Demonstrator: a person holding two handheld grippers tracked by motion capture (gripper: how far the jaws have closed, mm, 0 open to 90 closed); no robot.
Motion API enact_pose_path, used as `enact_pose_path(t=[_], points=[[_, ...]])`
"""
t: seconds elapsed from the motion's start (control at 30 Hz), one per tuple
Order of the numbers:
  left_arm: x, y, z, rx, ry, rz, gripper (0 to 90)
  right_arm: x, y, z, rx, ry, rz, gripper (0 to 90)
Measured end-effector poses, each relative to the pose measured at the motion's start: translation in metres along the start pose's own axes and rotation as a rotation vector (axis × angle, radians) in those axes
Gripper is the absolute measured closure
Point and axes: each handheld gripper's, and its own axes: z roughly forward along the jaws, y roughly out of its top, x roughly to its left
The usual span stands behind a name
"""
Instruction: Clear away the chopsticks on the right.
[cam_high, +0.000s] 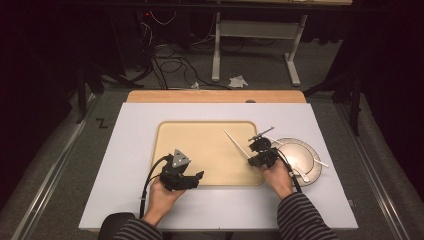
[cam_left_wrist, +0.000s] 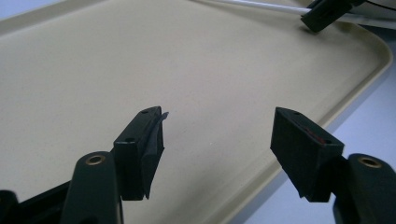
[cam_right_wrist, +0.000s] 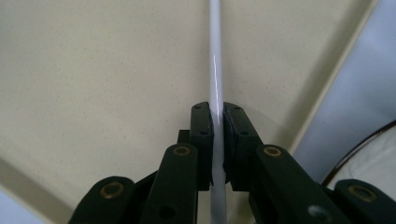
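Note:
A thin white stick (cam_high: 236, 142) slants over the right part of the beige tray (cam_high: 210, 130), its far end pointing up-left. My right gripper (cam_high: 252, 159) is shut on its near end. In the right gripper view the jaws (cam_right_wrist: 218, 112) pinch the white stick (cam_right_wrist: 215, 60), which runs straight ahead above the tray (cam_right_wrist: 93, 70). My left gripper (cam_high: 197, 180) hovers at the tray's front edge, left of centre. Its jaws (cam_left_wrist: 217, 121) stand wide open with nothing between them, above the bare tray (cam_left_wrist: 140, 60). The white stick (cam_left_wrist: 261, 4) and the right gripper's tip (cam_left_wrist: 322, 14) show far off.
A round white plate (cam_high: 310, 176) lies right of the tray with white utensils (cam_high: 312, 160) on it; its rim (cam_right_wrist: 373, 158) is close beside my right gripper. The tray sits on a pale board (cam_high: 130, 165) on the table. Cables and a table leg lie on the floor beyond.

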Motion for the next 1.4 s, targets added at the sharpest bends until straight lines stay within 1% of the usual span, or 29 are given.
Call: enact_pose_path(t=[0.07, 0.1, 0.17, 0.2, 0.23, 0.27, 0.37, 0.4, 0.5, 0.53, 0.57, 0.63, 0.7, 0.8, 0.83, 0.87, 0.9, 0.93, 0.97, 1.03, 1.07, 1.1, 1.13, 1.17, 1.2, 1.23, 1.27, 1.37, 1.4], points=[[-0.001, 0.003, 0.004, 0.003, -0.01, 0.008, 34.7, 0.0, 0.003, 0.006, 0.014, -0.006, 0.017, 84.7], [-0.001, 0.004, 0.006, 0.005, -0.015, 0.015, 35.0, 0.001, 0.004, 0.008, 0.019, -0.018, 0.024, 84.6], [-0.003, 0.007, 0.009, 0.006, -0.014, 0.035, 35.4, 0.002, 0.007, 0.013, 0.037, -0.024, 0.036, 83.6], [-0.003, 0.009, 0.01, 0.002, -0.023, 0.037, 35.5, 0.003, 0.008, 0.016, 0.051, -0.039, 0.037, 81.0], [-0.004, 0.01, 0.011, 0.0, -0.026, 0.037, 35.5, 0.003, 0.009, 0.019, 0.056, -0.038, 0.05, 77.3], [-0.004, 0.011, 0.011, -0.002, -0.029, 0.04, 35.5, 0.004, 0.01, 0.021, 0.063, -0.044, 0.057, 76.8], [-0.004, 0.014, 0.014, -0.006, -0.045, 0.045, 35.4, 0.005, 0.013, 0.025, 0.068, -0.05, 0.081, 77.2], [-0.004, 0.015, 0.015, -0.006, -0.048, 0.049, 35.4, 0.006, 0.014, 0.028, 0.062, -0.058, 0.086, 76.8], [-0.006, 0.017, 0.018, -0.006, -0.059, 0.055, 35.3, 0.006, 0.017, 0.032, 0.06, -0.069, 0.094, 78.2], [-0.007, 0.018, 0.019, -0.003, -0.062, 0.061, 35.3, 0.007, 0.02, 0.035, 0.06, -0.075, 0.104, 82.5], [-0.008, 0.018, 0.019, -0.002, -0.068, 0.065, 35.2, 0.006, 0.021, 0.036, 0.054, -0.079, 0.109, 84.4], [-0.008, 0.018, 0.019, -0.002, -0.066, 0.067, 35.2, 0.007, 0.022, 0.037, 0.049, -0.078, 0.114, 84.4], [-0.008, 0.018, 0.017, -0.002, -0.063, 0.068, 35.0, 0.007, 0.025, 0.039, 0.042, -0.092, 0.124, 84.6], [-0.008, 0.017, 0.016, -0.005, -0.059, 0.066, 34.9, 0.007, 0.025, 0.039, 0.041, -0.104, 0.115, 84.4], [-0.009, 0.017, 0.016, -0.004, -0.056, 0.064, 34.9, 0.009, 0.024, 0.039, 0.049, -0.11, 0.104, 84.0], [-0.009, 0.017, 0.016, -0.004, -0.056, 0.064, 34.9, 0.01, 0.024, 0.038, 0.053, -0.114, 0.097, 82.4], [-0.009, 0.017, 0.017, -0.001, -0.055, 0.065, 34.8, 0.011, 0.022, 0.037, 0.048, -0.106, 0.092, 78.2], [-0.01, 0.016, 0.017, -0.001, -0.054, 0.066, 34.9, 0.012, 0.021, 0.036, 0.045, -0.114, 0.086, 75.9], [-0.01, 0.016, 0.017, -0.001, -0.054, 0.064, 34.9, 0.013, 0.021, 0.034, 0.044, -0.118, 0.082, 74.4], [-0.011, 0.015, 0.017, 0.002, -0.053, 0.066, 34.8, 0.013, 0.02, 0.033, 0.042, -0.113, 0.082, 74.4], [-0.011, 0.015, 0.017, 0.002, -0.053, 0.066, 34.9, 0.013, 0.019, 0.032, 0.042, -0.124, 0.082, 74.0], [-0.011, 0.014, 0.017, 0.004, -0.049, 0.065, 34.8, 0.011, 0.019, 0.035, 0.048, -0.122, 0.102, 71.7], [-0.011, 0.014, 0.017, 0.004, -0.049, 0.065, 34.9, 0.011, 0.019, 0.035, 0.048, -0.122, 0.102, 71.7], [-0.011, 0.014, 0.016, 0.0, -0.051, 0.064, 34.9, 0.011, 0.02, 0.036, 0.051, -0.132, 0.104, 70.8], [-0.011, 0.014, 0.016, -0.002, -0.049, 0.064, 34.8, 0.008, 0.021, 0.037, 0.04, -0.127, 0.12, 70.2], [-0.011, 0.013, 0.015, -0.004, -0.048, 0.064, 34.8, 0.008, 0.021, 0.037, 0.04, -0.127, 0.12, 70.2], [-0.01, 0.013, 0.014, -0.006, -0.048, 0.06, 34.7, 0.006, 0.021, 0.038, 0.031, -0.117, 0.136, 69.1], [-0.01, 0.012, 0.014, -0.004, -0.045, 0.06, 34.6, 0.006, 0.021, 0.038, 0.033, -0.117, 0.128, 67.2], [-0.01, 0.011, 0.013, -0.004, -0.044, 0.058, 34.6, 0.005, 0.021, 0.038, 0.025, -0.115, 0.129, 67.2]])
